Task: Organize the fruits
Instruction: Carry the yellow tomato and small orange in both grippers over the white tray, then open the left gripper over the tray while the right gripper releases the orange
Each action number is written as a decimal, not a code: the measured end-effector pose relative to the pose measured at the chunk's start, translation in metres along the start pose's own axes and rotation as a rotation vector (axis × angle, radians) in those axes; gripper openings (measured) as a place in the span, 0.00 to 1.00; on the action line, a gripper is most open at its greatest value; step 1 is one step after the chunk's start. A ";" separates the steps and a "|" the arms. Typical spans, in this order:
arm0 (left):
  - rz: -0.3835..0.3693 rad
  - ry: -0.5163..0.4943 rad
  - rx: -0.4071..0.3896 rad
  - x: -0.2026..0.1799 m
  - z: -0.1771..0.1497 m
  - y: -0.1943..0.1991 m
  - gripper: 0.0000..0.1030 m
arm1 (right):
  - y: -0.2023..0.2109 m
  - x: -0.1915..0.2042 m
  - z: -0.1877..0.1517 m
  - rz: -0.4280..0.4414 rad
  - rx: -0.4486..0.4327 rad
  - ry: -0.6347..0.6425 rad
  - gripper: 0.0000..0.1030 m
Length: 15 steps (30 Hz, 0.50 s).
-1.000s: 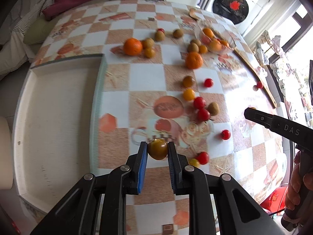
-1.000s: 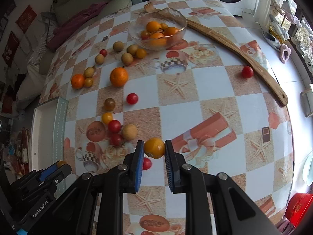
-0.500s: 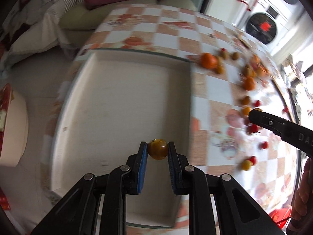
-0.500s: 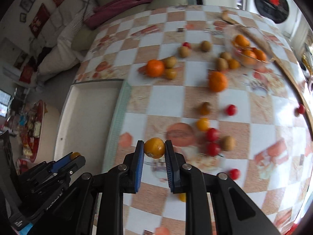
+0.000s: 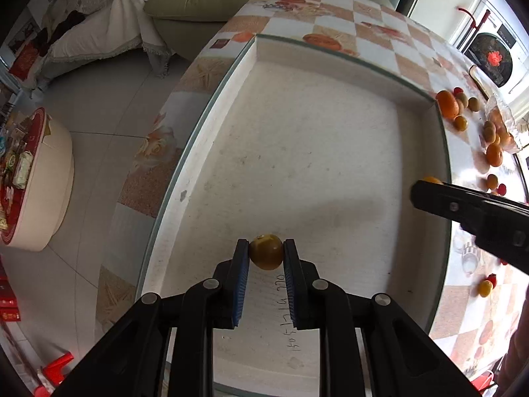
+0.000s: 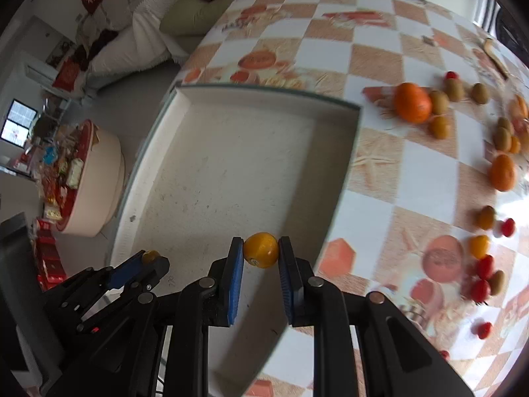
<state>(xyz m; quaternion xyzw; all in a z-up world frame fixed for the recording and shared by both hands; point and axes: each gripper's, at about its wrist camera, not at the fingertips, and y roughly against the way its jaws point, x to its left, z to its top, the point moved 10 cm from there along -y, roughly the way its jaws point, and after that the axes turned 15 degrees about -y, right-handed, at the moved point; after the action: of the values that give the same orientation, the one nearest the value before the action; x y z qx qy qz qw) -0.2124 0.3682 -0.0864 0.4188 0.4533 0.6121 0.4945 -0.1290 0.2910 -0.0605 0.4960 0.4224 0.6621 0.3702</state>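
My left gripper [image 5: 266,253] is shut on a small brownish-yellow fruit [image 5: 266,252] and holds it over the near part of a shallow white tray [image 5: 314,152]. My right gripper [image 6: 261,249] is shut on a small yellow-orange fruit [image 6: 261,249] over the tray's right side [image 6: 231,172]. The right gripper also shows in the left wrist view [image 5: 469,208], and the left gripper shows at the lower left of the right wrist view [image 6: 150,261]. The tray holds no fruit on its floor.
Oranges [image 6: 412,102], small brown and yellow fruits [image 6: 486,216] and red cherry tomatoes [image 6: 484,266] are scattered on the checkered table [image 6: 390,165] right of the tray. A sofa [image 5: 205,3] stands beyond the table. A round stool with snacks [image 5: 29,178] stands on the floor at left.
Both grippers, each with its fruit, have moved left from over the scattered fruits to over the white tray. The tray now fills both views.
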 end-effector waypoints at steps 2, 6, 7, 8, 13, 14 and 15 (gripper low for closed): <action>-0.004 -0.002 0.007 -0.001 -0.001 -0.003 0.21 | -0.010 0.001 0.000 -0.018 0.017 0.014 0.22; 0.001 -0.013 0.011 -0.002 -0.002 -0.006 0.22 | -0.024 -0.002 0.001 -0.050 0.038 0.020 0.22; 0.003 -0.019 0.013 -0.003 -0.001 -0.007 0.23 | -0.026 -0.003 0.001 -0.054 0.045 0.019 0.22; 0.013 -0.026 0.016 -0.002 -0.001 -0.007 0.29 | -0.029 -0.004 0.001 -0.059 0.051 0.017 0.23; 0.046 -0.027 -0.009 0.001 0.002 -0.004 0.83 | -0.033 -0.003 0.000 -0.068 0.058 0.035 0.26; 0.044 -0.033 -0.002 0.001 0.002 -0.005 0.83 | -0.034 -0.003 0.000 -0.061 0.062 0.034 0.31; 0.050 -0.036 0.012 0.001 0.002 -0.007 0.83 | -0.035 -0.001 0.001 -0.051 0.066 0.030 0.36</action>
<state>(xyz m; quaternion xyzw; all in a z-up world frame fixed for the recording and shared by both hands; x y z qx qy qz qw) -0.2094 0.3697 -0.0931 0.4441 0.4374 0.6138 0.4845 -0.1253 0.3030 -0.0936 0.4869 0.4620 0.6457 0.3640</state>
